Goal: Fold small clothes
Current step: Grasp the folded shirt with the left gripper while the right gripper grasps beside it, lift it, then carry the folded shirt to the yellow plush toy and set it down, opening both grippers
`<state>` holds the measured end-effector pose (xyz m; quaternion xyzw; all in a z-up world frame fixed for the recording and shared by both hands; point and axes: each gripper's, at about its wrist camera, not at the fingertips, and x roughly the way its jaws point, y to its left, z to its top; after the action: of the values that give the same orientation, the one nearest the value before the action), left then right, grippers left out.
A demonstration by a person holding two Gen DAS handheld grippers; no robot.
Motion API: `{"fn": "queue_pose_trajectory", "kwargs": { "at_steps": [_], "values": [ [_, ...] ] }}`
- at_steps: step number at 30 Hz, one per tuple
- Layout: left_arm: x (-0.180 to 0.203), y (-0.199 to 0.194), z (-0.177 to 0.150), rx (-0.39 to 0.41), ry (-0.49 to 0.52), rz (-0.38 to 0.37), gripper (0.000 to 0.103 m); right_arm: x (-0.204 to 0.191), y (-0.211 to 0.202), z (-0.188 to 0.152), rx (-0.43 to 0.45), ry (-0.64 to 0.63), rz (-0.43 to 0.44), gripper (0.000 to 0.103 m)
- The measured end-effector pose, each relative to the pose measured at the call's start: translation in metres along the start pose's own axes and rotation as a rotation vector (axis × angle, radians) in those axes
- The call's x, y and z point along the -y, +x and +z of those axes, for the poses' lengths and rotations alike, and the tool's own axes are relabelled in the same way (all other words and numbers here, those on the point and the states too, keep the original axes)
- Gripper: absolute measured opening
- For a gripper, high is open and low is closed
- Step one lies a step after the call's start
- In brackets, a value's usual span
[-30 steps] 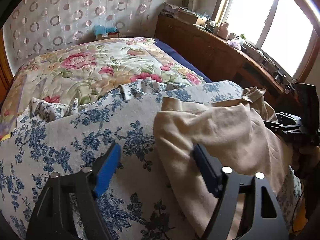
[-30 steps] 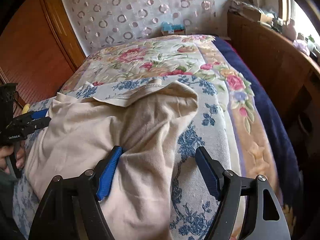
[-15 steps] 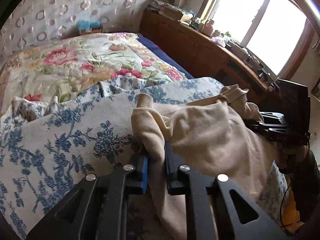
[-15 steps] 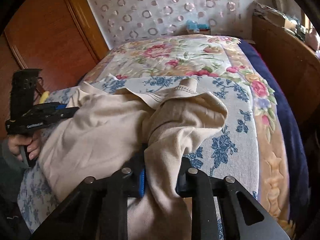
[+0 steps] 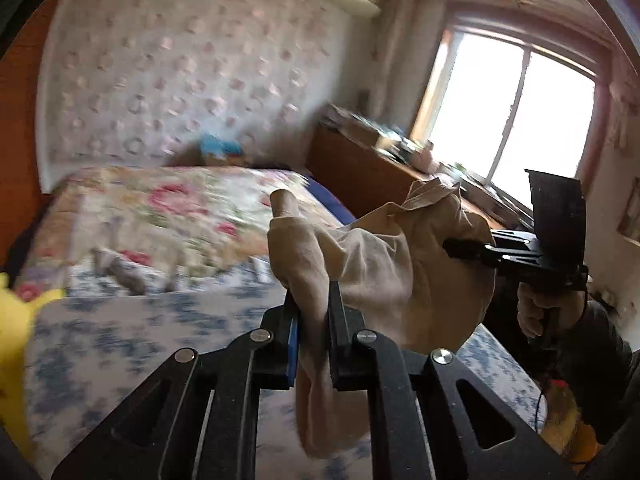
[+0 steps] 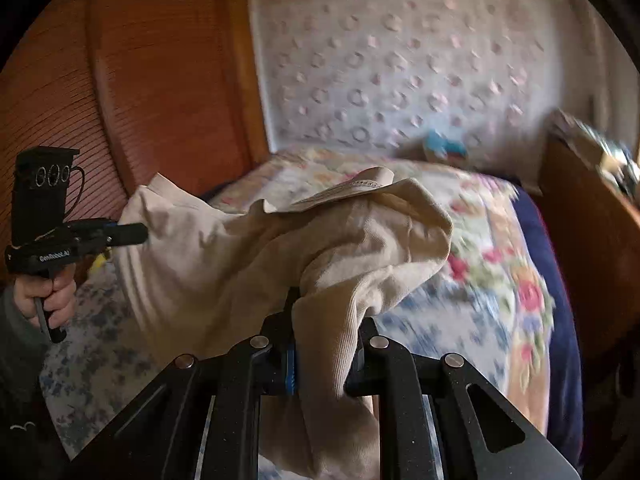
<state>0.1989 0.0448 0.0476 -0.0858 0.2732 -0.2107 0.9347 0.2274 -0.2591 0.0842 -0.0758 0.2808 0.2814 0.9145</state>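
A beige garment (image 5: 376,264) hangs in the air between my two grippers, lifted off the bed. My left gripper (image 5: 312,312) is shut on one edge of it, and cloth hangs down between the fingers. My right gripper (image 6: 326,320) is shut on the opposite edge of the beige garment (image 6: 248,256). The right gripper also shows in the left wrist view (image 5: 452,246), pinching the far side. The left gripper shows in the right wrist view (image 6: 140,232) at the far left of the cloth.
Below lies a bed with a blue floral sheet (image 5: 132,328) and a pink floral quilt (image 5: 172,208). A yellow plush toy (image 5: 16,308) sits at the left. A wooden dresser (image 5: 360,172) stands under the window. A wooden wardrobe (image 6: 152,80) is at the left.
Both grippers closed on the garment's edges and then rose, lifting it off the bed. The cameras now point higher, and the view is blurred by motion.
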Motion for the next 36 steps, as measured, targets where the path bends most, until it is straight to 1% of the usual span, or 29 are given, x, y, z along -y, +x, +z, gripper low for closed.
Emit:
{"fn": "queue_pose_trajectory", "kwargs": {
  "at_steps": [3,4,7,9,12,15,17,19,23,27,28,31,32,33,35,36],
  "values": [
    [-0.031,-0.039,-0.008,0.047,-0.028,0.115,0.012,-0.029,0.022,0.026,0.004,-0.082,0.052,0.016],
    [-0.039,-0.047,-0.012,0.056,-0.039,0.143,0.012,-0.039,0.031,0.035,0.004,-0.114,0.075,0.016],
    [-0.070,-0.076,-0.029,0.088,-0.080,0.257,0.012,-0.075,0.071,0.063,-0.014,-0.217,0.129,0.016],
    [-0.091,-0.091,-0.044,0.097,-0.110,0.334,0.012,-0.102,0.101,0.080,-0.039,-0.278,0.187,0.016],
    [-0.118,-0.101,-0.065,0.094,-0.170,0.403,0.012,-0.144,0.150,0.101,-0.061,-0.379,0.234,0.016],
    [-0.143,-0.106,-0.087,0.092,-0.231,0.462,0.012,-0.182,0.200,0.119,-0.092,-0.462,0.258,0.016],
    [-0.157,-0.104,-0.104,0.072,-0.282,0.481,0.012,-0.208,0.226,0.127,-0.103,-0.510,0.273,0.016],
    [-0.164,-0.103,-0.116,0.056,-0.308,0.490,0.012,-0.230,0.256,0.136,-0.118,-0.563,0.279,0.016],
    [-0.172,-0.101,-0.127,0.040,-0.337,0.519,0.012,-0.253,0.306,0.154,-0.148,-0.600,0.287,0.016],
    [-0.179,-0.101,-0.134,0.029,-0.350,0.534,0.012,-0.266,0.335,0.159,-0.156,-0.623,0.306,0.016],
    [-0.183,-0.102,-0.135,0.026,-0.354,0.543,0.012,-0.265,0.331,0.159,-0.154,-0.625,0.311,0.016],
    [-0.188,-0.102,-0.136,-0.001,-0.371,0.559,0.012,-0.271,0.340,0.157,-0.151,-0.620,0.316,0.019],
    [-0.188,-0.102,-0.136,-0.006,-0.375,0.561,0.012,-0.267,0.339,0.156,-0.146,-0.605,0.312,0.024],
    [-0.188,-0.103,-0.136,-0.006,-0.376,0.561,0.013,-0.266,0.343,0.157,-0.139,-0.583,0.306,0.035],
    [-0.185,-0.105,-0.135,-0.005,-0.366,0.571,0.017,-0.264,0.349,0.158,-0.122,-0.534,0.280,0.052],
    [-0.183,-0.107,-0.134,-0.001,-0.357,0.578,0.022,-0.262,0.350,0.156,-0.118,-0.509,0.276,0.052]
  ]
}}
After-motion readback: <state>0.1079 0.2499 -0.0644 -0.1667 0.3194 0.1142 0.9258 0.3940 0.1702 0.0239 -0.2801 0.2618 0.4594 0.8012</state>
